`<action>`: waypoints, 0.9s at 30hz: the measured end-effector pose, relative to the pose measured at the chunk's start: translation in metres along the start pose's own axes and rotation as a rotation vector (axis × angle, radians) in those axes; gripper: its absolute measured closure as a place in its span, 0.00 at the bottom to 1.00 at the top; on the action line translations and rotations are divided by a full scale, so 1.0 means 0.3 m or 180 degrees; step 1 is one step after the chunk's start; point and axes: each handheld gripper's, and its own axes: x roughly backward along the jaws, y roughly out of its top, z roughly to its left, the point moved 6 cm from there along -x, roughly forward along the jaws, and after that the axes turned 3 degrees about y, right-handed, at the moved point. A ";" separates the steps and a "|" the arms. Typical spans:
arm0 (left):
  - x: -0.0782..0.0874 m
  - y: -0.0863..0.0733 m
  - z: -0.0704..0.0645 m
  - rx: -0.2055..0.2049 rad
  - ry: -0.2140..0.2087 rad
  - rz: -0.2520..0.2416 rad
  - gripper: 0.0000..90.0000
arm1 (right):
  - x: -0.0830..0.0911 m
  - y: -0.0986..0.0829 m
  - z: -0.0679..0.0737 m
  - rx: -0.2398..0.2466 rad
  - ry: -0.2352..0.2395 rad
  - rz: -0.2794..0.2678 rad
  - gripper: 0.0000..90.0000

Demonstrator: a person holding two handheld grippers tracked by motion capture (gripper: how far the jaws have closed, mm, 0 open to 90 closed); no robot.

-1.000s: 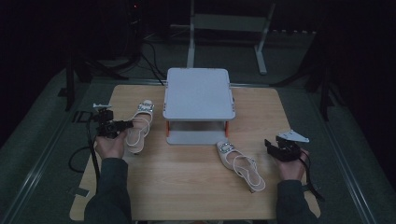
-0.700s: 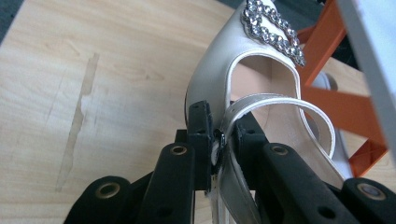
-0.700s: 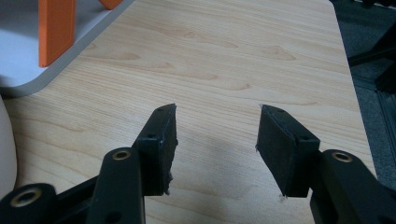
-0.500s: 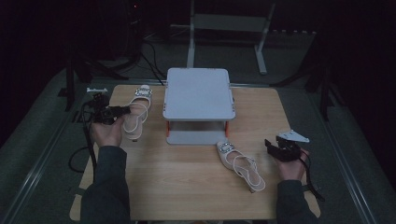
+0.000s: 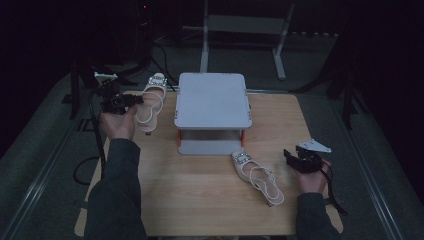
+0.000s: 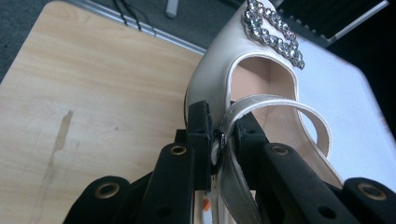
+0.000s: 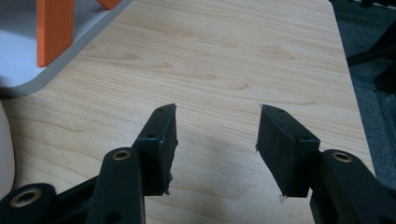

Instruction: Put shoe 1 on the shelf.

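With the left tool (image 5: 131, 100) pinching the sandal (image 5: 150, 100) by its strap, keep it level onto the rack (image 5: 212, 100); the right tool (image 7: 215, 135) gapes empty.

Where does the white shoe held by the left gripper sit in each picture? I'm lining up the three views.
High view: the held shoe is at upper left, beside the grey rack.
Left gripper view: centre to upper right, its strap pinched between the black jaws of the left gripper.
Right gripper view: not in it.
Shared landmark: the wooden table.
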 end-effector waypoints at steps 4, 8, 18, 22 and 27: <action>-0.002 0.031 -0.045 -0.0051 0.0009 0.0023 0.90 | 0.001 0.000 -0.002 -0.0004 -0.0006 -0.0002 0.53; -0.012 0.058 -0.090 -0.0040 -0.0022 0.0037 0.90 | 0.000 0.001 -0.004 0.0000 -0.0023 0.0001 0.53; -0.052 0.102 -0.217 -0.0034 -0.0037 0.0047 0.90 | -0.002 0.003 -0.002 -0.0010 -0.0018 0.0001 0.53; -0.080 0.108 -0.251 0.0048 -0.0081 0.0089 0.90 | -0.007 0.003 0.003 -0.0004 -0.0009 0.0008 0.53; -0.117 0.108 -0.296 0.0119 -0.0116 0.0139 0.90 | -0.010 0.004 0.006 -0.0005 -0.0003 0.0009 0.53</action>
